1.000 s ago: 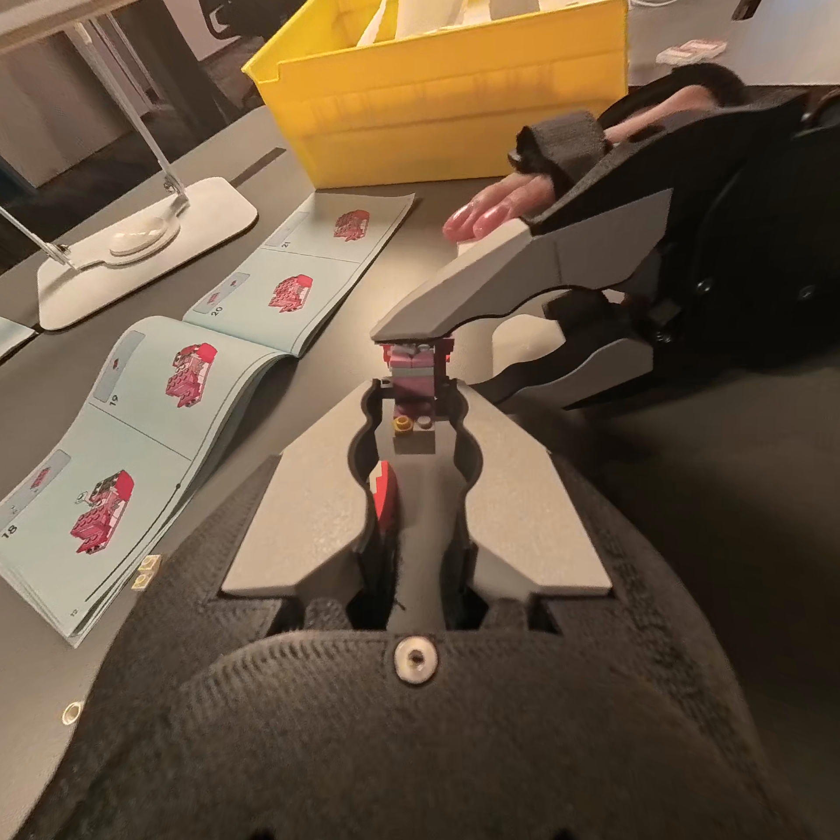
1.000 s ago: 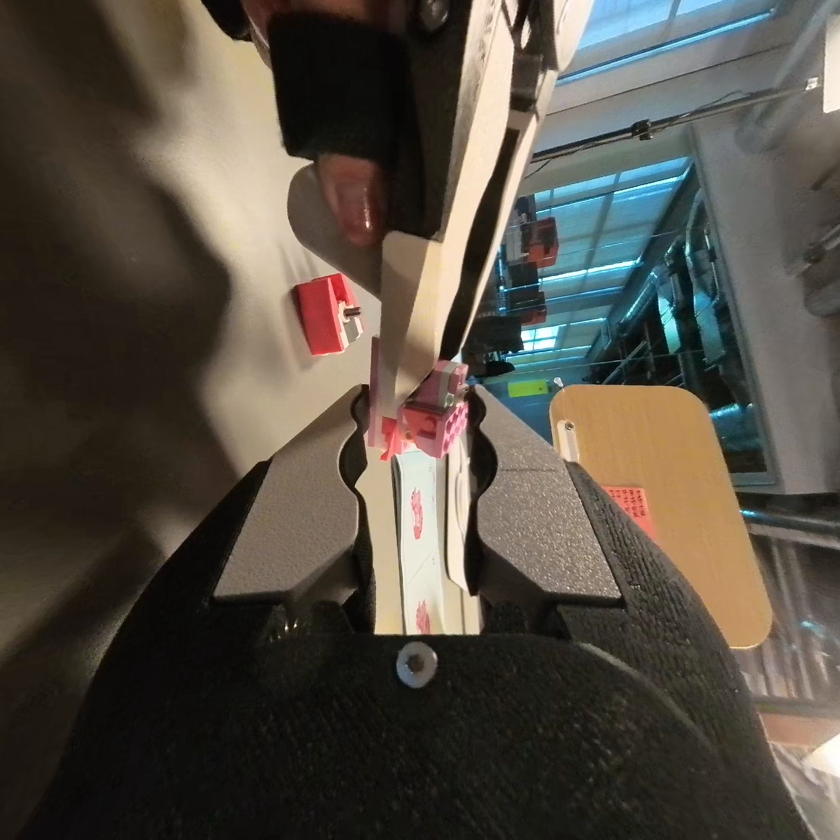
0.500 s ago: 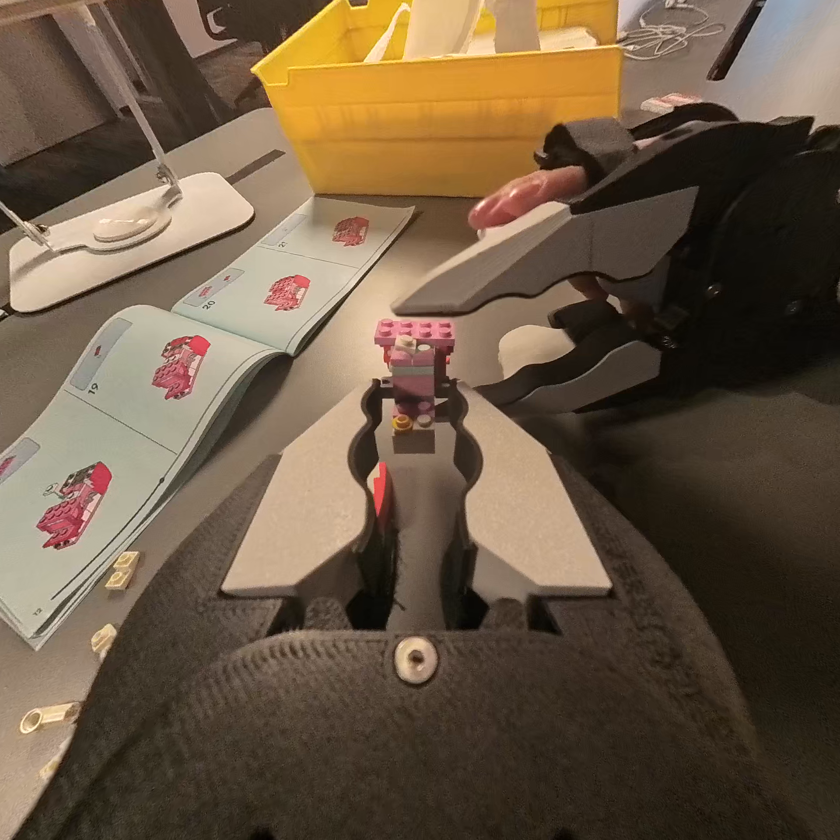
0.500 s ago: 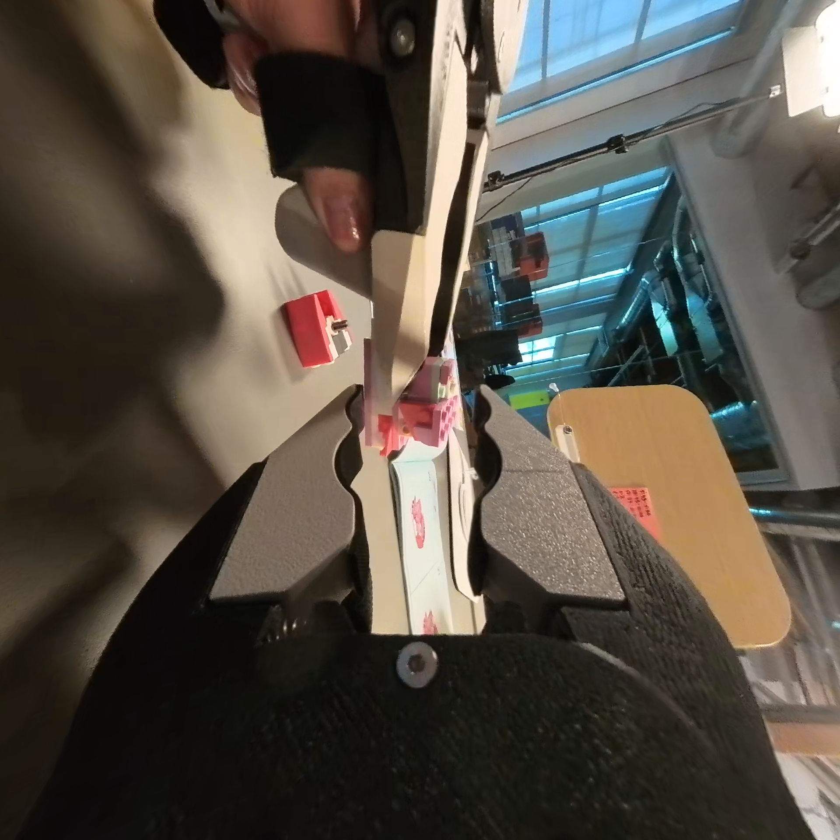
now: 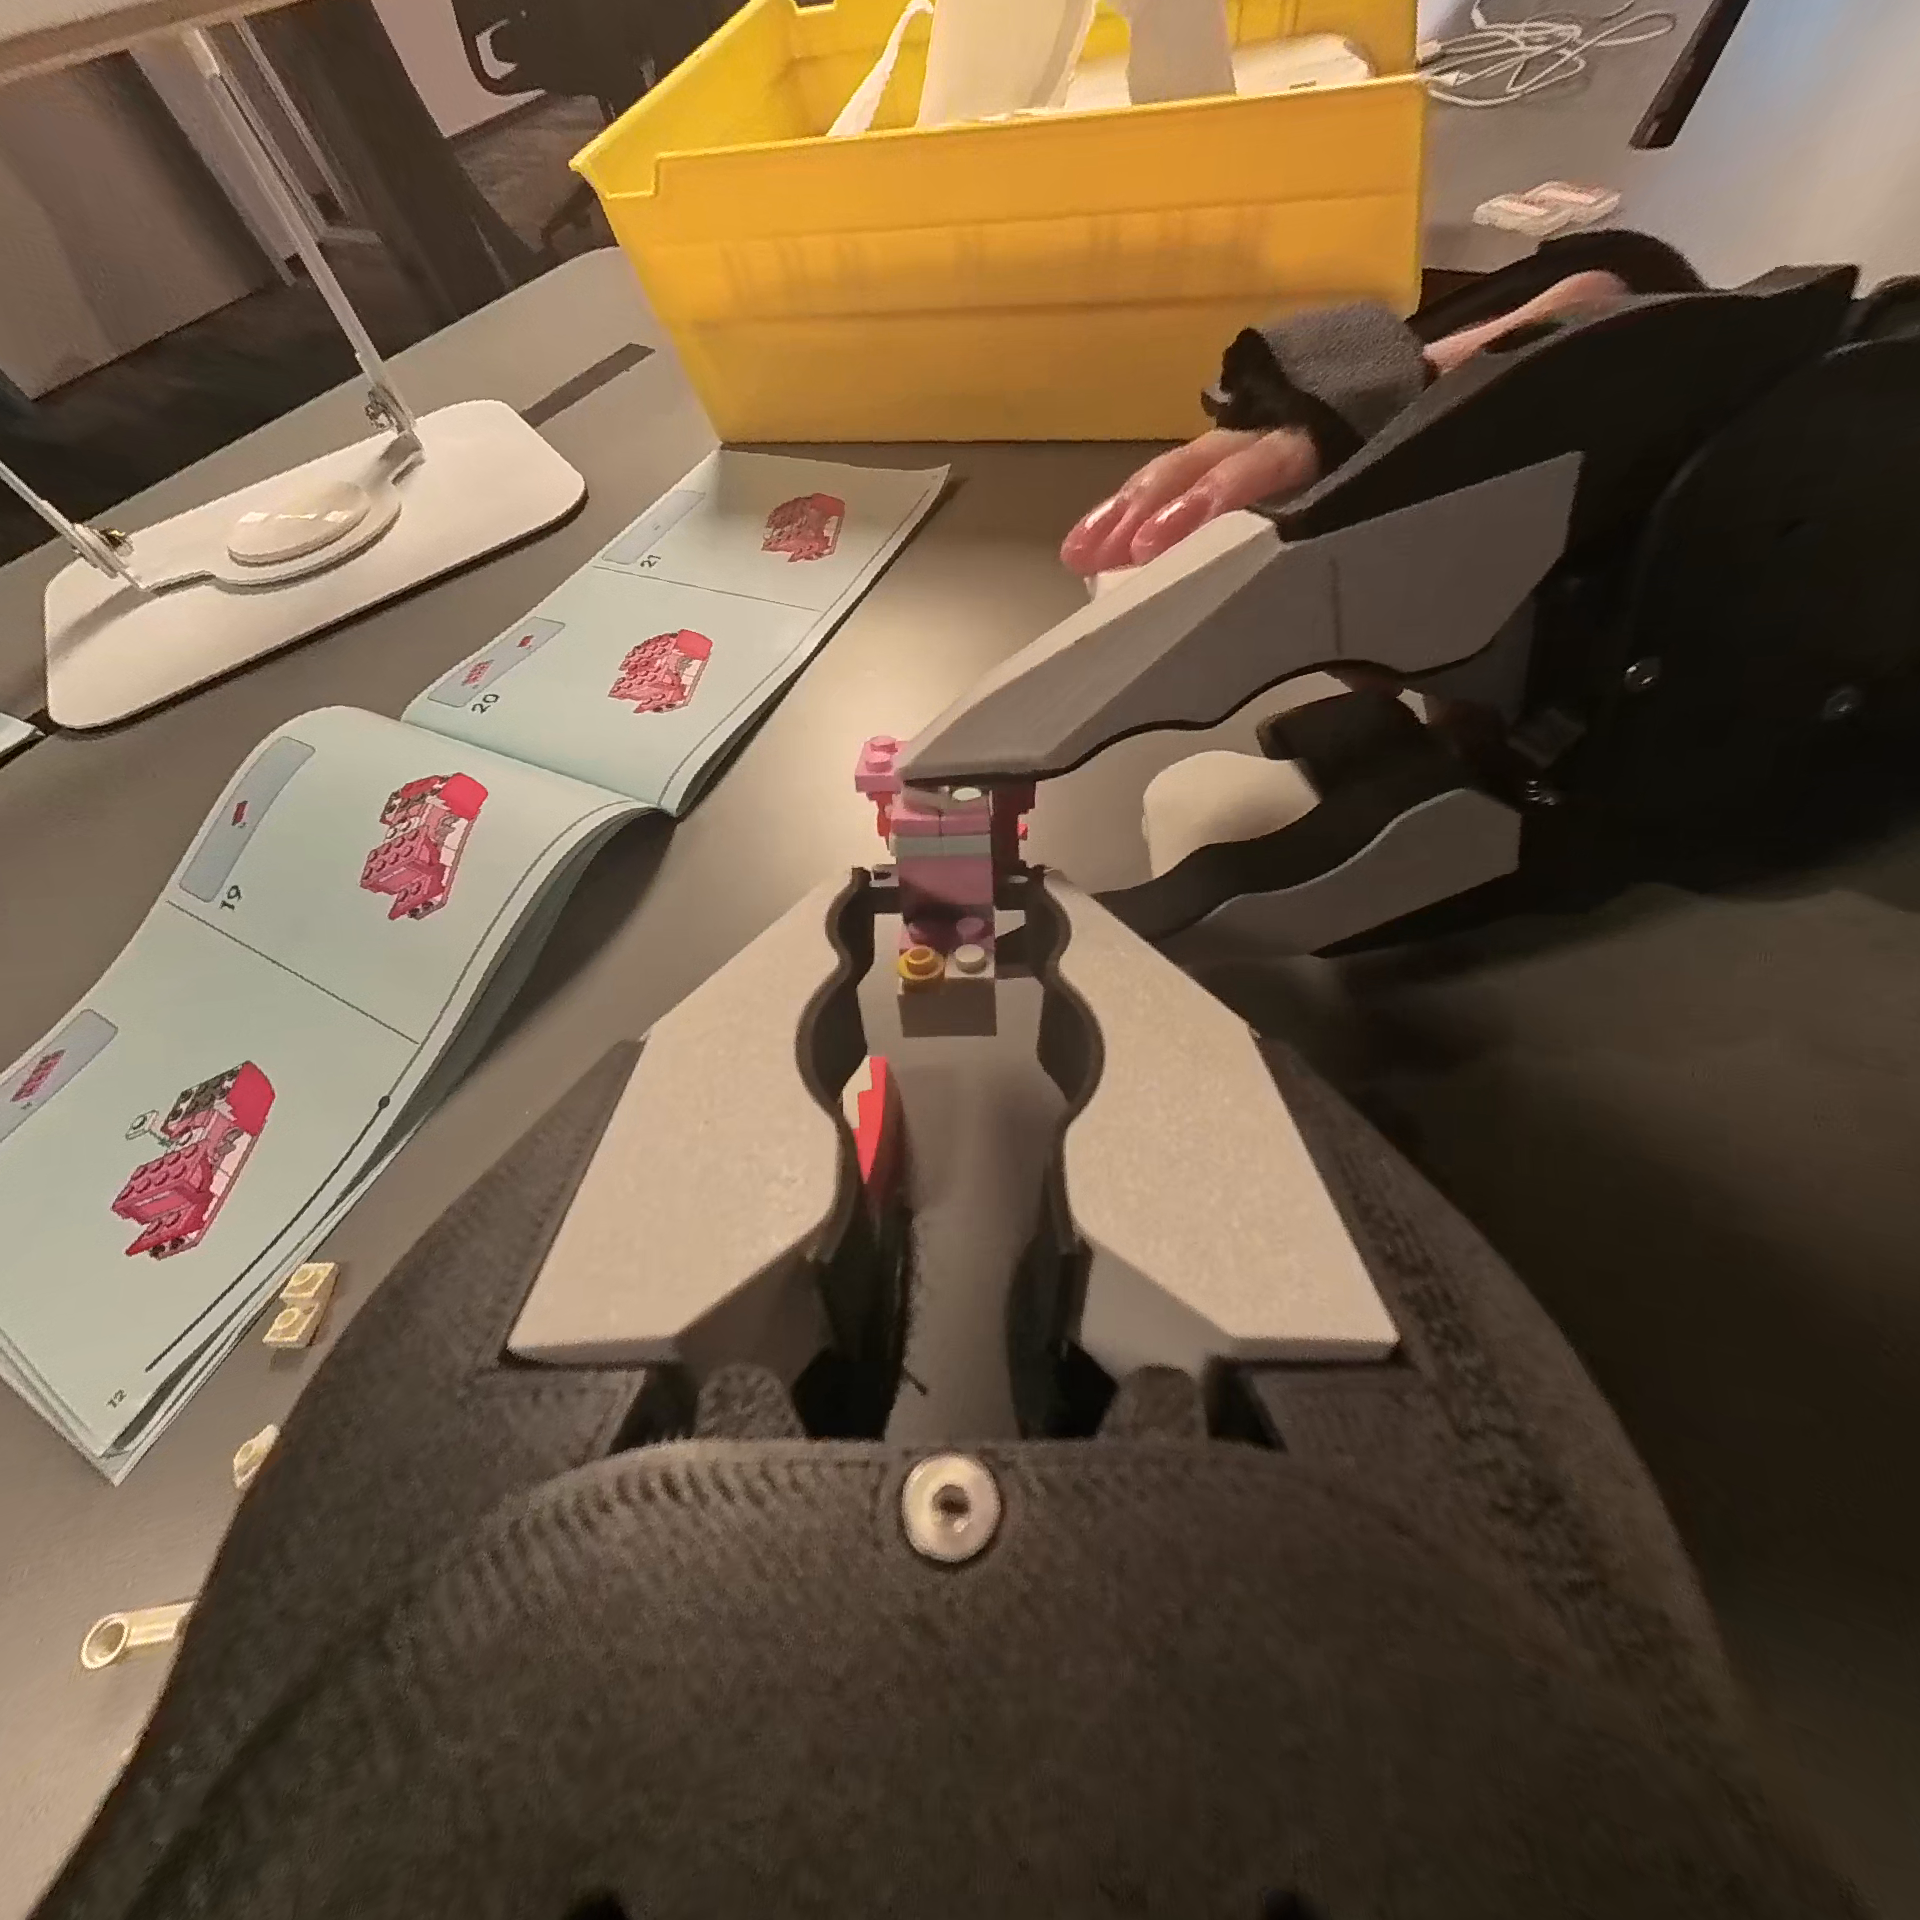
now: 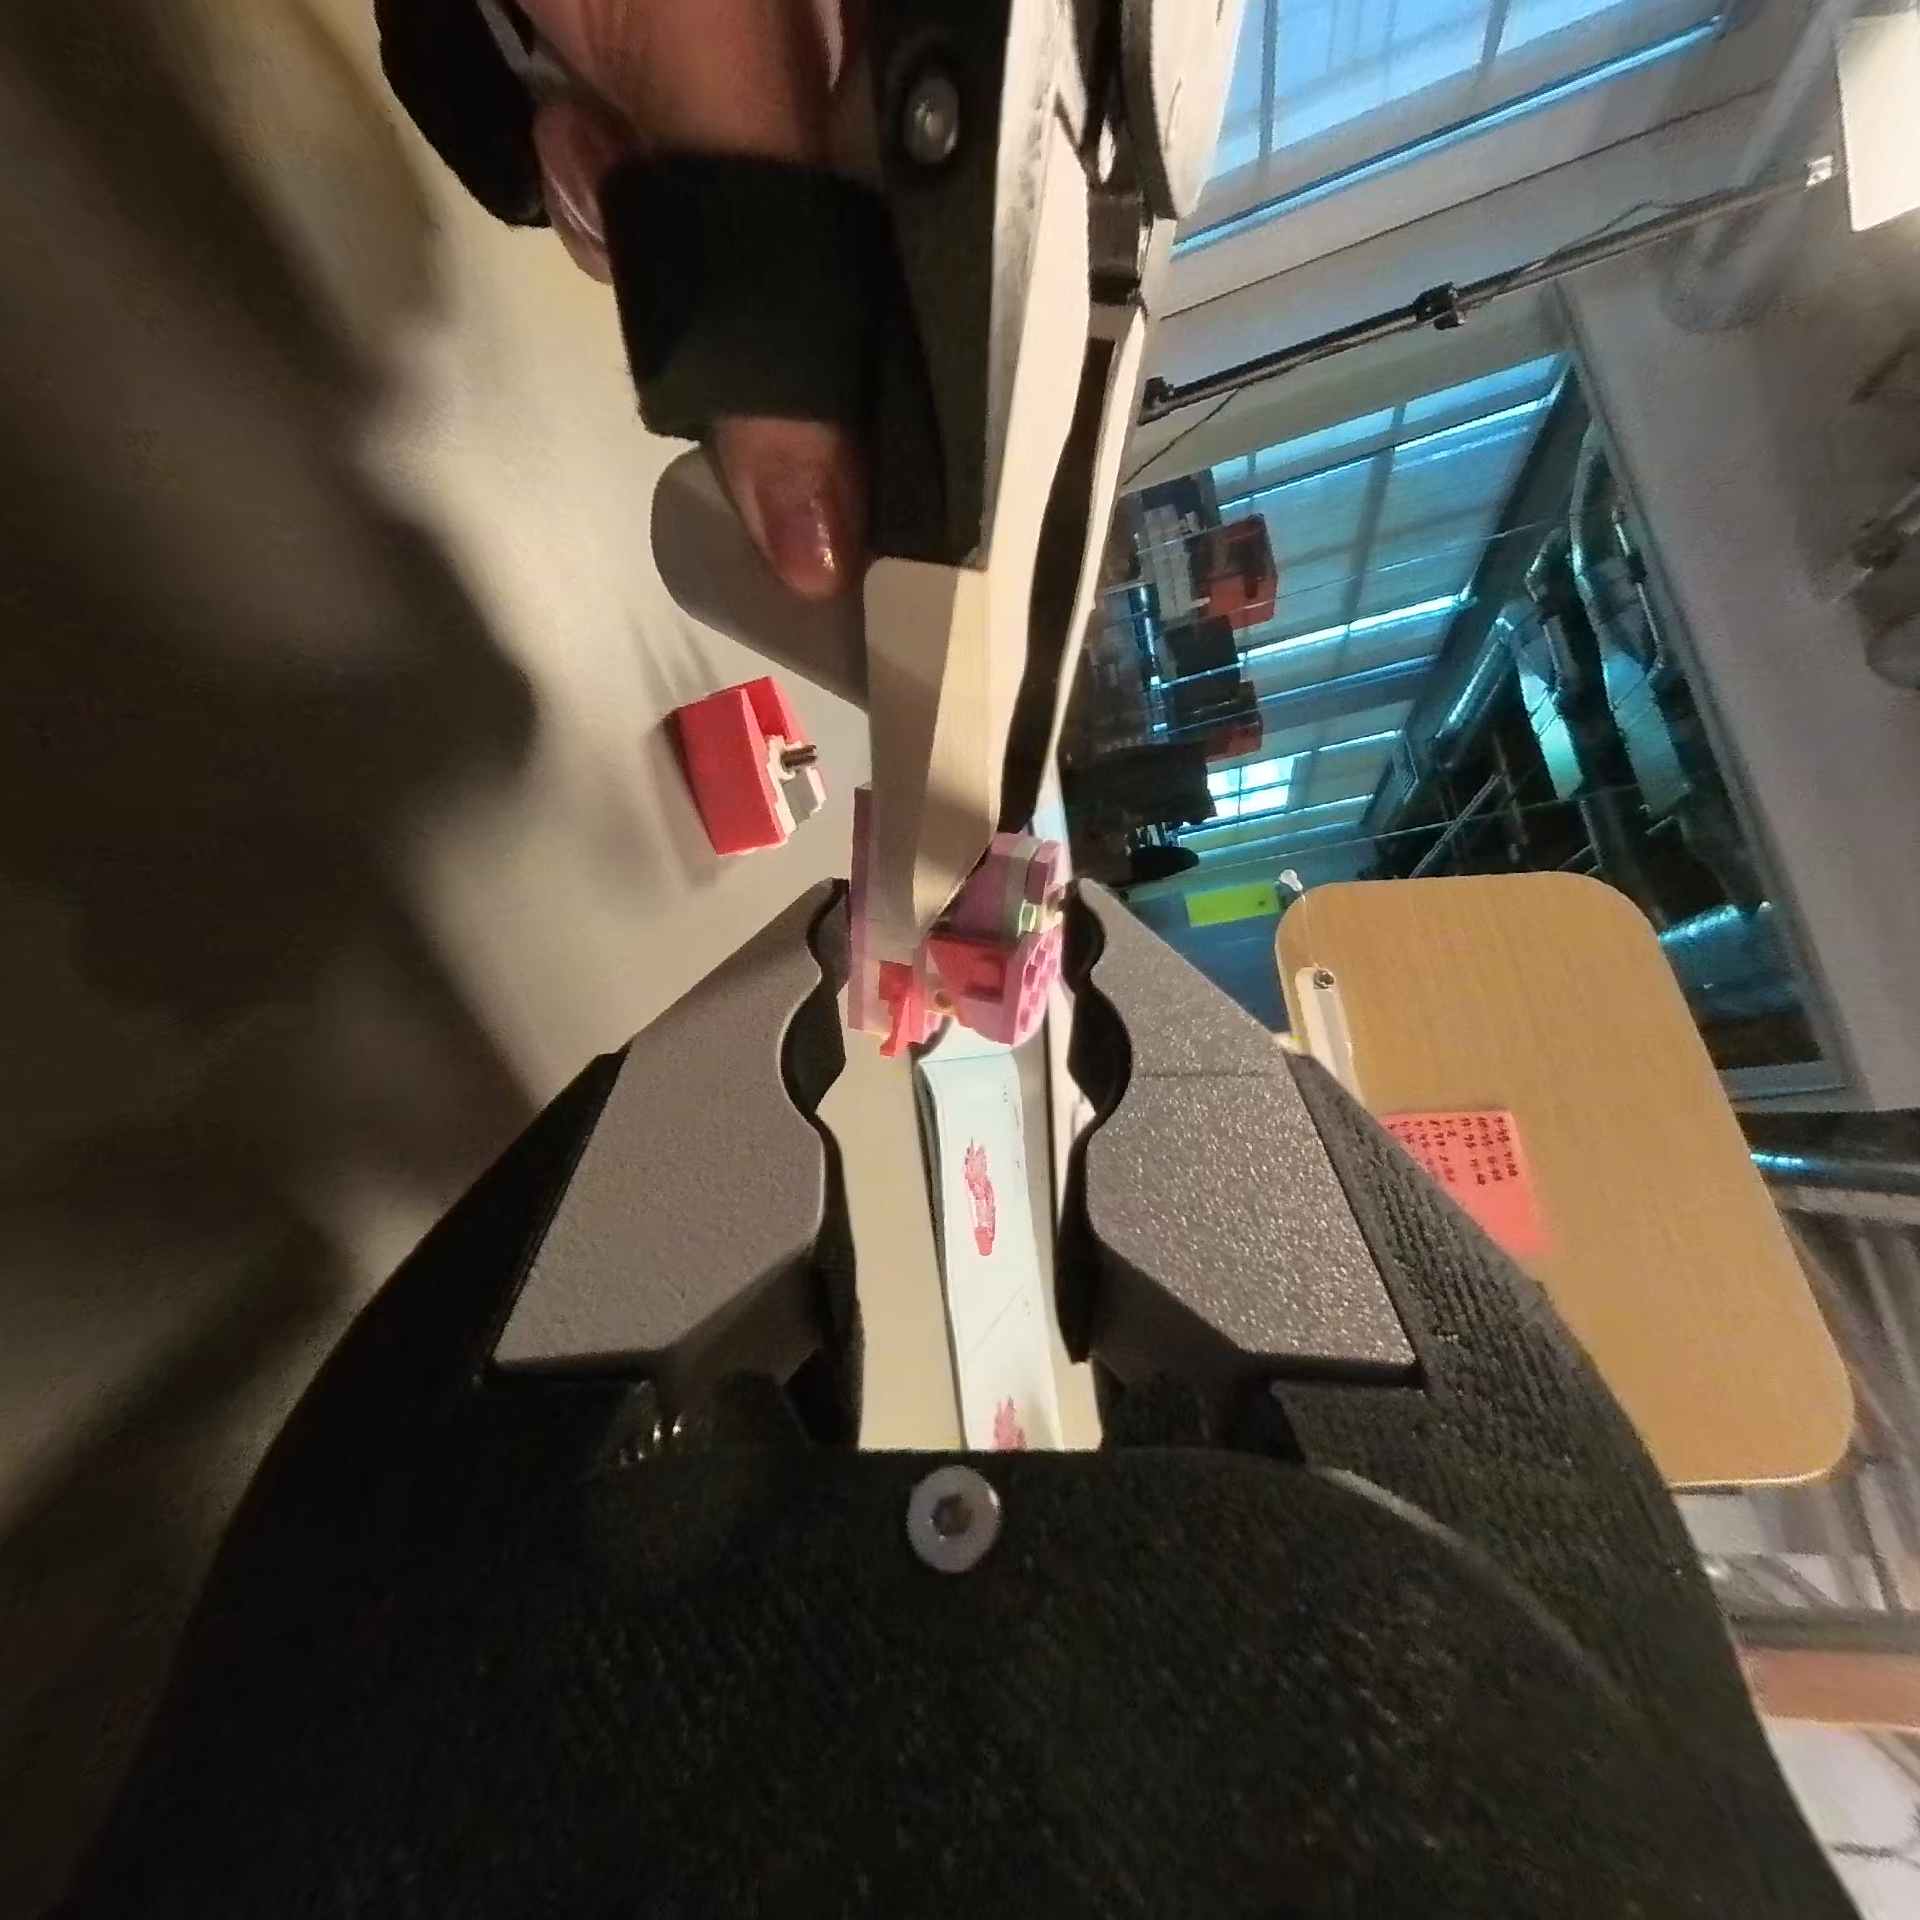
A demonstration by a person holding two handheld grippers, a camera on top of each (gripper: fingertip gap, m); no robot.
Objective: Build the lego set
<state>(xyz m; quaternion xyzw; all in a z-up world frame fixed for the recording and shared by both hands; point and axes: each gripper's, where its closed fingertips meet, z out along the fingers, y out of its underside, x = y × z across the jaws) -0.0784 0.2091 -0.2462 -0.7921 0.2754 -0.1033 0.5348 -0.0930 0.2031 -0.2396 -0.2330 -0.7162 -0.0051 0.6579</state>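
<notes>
Gripping a pink brick model (image 5: pixel 943 894) above the dark surface (image 5: pixel 1558 1143), the left claw (image 5: pixel 948 902) holds it while the right claw (image 6: pixel 956 935) clamps its top and bottom.

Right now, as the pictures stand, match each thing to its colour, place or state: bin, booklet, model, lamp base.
Things:
1. bin
2. booklet
3. model
4. lamp base

Descriptions:
A. lying open on the table
B. white
C. gripped by the left gripper
D. yellow

Pairs: 1-D, 2-A, 3-C, 4-B.
</notes>
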